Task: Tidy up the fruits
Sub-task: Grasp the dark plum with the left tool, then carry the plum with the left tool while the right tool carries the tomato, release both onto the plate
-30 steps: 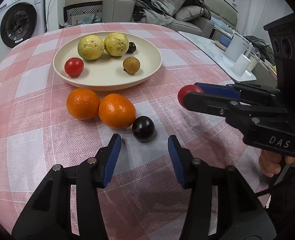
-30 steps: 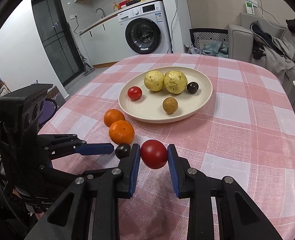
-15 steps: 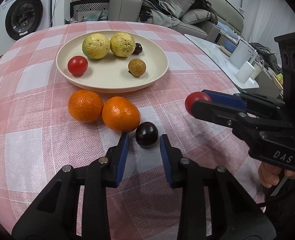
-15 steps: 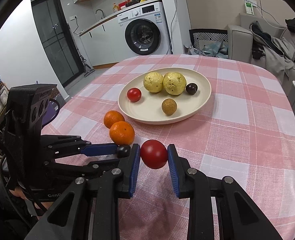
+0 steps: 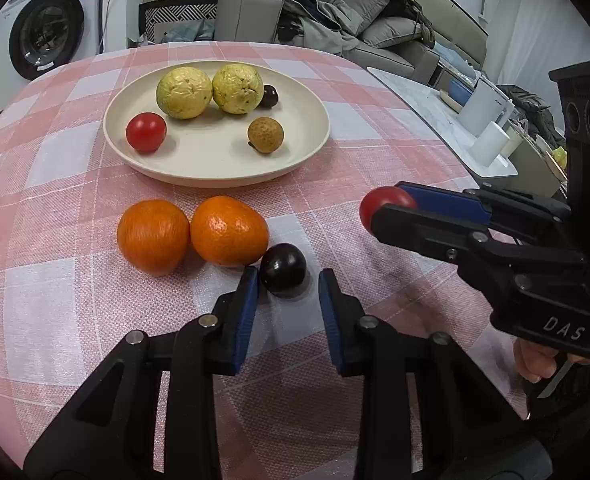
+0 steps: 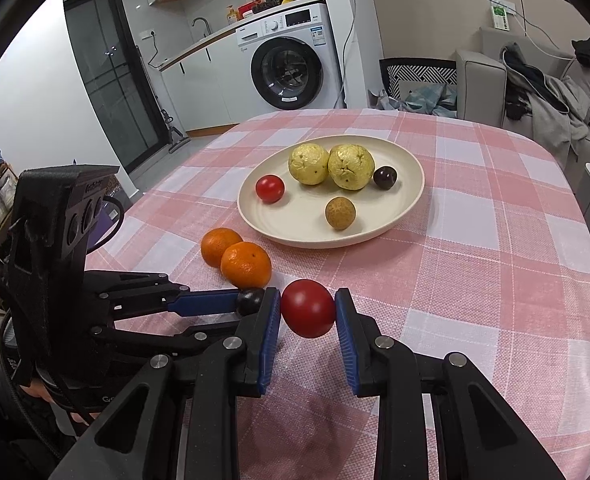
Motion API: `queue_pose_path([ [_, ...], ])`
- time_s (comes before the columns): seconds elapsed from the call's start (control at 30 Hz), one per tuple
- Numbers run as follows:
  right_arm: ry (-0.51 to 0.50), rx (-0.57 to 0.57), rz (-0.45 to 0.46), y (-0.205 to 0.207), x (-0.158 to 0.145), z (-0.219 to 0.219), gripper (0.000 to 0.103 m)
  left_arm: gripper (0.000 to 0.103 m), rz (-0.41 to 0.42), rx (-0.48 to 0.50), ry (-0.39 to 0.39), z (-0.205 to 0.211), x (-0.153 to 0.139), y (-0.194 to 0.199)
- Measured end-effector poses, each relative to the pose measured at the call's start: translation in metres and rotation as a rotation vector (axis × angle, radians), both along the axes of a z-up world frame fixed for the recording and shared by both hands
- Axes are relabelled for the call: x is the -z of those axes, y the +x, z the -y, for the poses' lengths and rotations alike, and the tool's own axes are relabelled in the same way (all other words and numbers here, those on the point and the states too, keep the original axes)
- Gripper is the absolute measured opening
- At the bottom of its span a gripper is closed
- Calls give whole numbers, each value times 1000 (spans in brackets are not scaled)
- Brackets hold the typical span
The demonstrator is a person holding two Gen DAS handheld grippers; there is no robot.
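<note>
the small dark round plum (image 5: 283, 270) on the pink checked tablecloth (image 5: 55, 280), beside 2 oranges (image 5: 227, 230), is pinched by the left gripper (image 5: 288, 280), whose jaws have just been closing. a red tomato (image 6: 308, 308) is clamped in the right gripper (image 6: 308, 312).

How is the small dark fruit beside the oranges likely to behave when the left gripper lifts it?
The dark fruit is round and glossy, so it may slip or roll away if squeezed off-centre. The left gripper, whose jaws have just been closing on it, catches it only at the very tips, so the hold is probably shaky. It looks small, so likely light.
</note>
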State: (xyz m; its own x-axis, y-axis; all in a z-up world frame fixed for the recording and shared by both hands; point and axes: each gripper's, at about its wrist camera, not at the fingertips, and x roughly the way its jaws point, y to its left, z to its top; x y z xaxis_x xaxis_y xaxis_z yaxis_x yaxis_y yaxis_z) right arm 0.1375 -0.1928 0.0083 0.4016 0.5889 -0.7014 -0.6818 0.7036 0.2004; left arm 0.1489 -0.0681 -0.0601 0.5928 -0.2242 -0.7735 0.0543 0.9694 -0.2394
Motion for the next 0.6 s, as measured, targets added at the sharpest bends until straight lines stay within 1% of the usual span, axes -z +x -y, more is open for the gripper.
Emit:
queue_pose_path([
  [0.07, 0, -1, 0, 0, 0, 0, 28, 20, 1, -5, 3, -1, 1, 0],
  [0.17, 0, -2, 1, -1, 0, 0, 28, 20, 2, -2, -3, -3, 1, 0],
  [0.3, 0, 0, 2, -1, 0, 0, 28, 20, 8, 7, 13, -1, 0, -3],
  [0.43, 8, 1, 7, 0, -1, 1, 28, 20, 10, 29, -11, 0, 0, -6],
  [0.6, 34, 7, 18, 1, -4, 4, 28, 20, 36, 48, -11, 2, -4, -10],
])
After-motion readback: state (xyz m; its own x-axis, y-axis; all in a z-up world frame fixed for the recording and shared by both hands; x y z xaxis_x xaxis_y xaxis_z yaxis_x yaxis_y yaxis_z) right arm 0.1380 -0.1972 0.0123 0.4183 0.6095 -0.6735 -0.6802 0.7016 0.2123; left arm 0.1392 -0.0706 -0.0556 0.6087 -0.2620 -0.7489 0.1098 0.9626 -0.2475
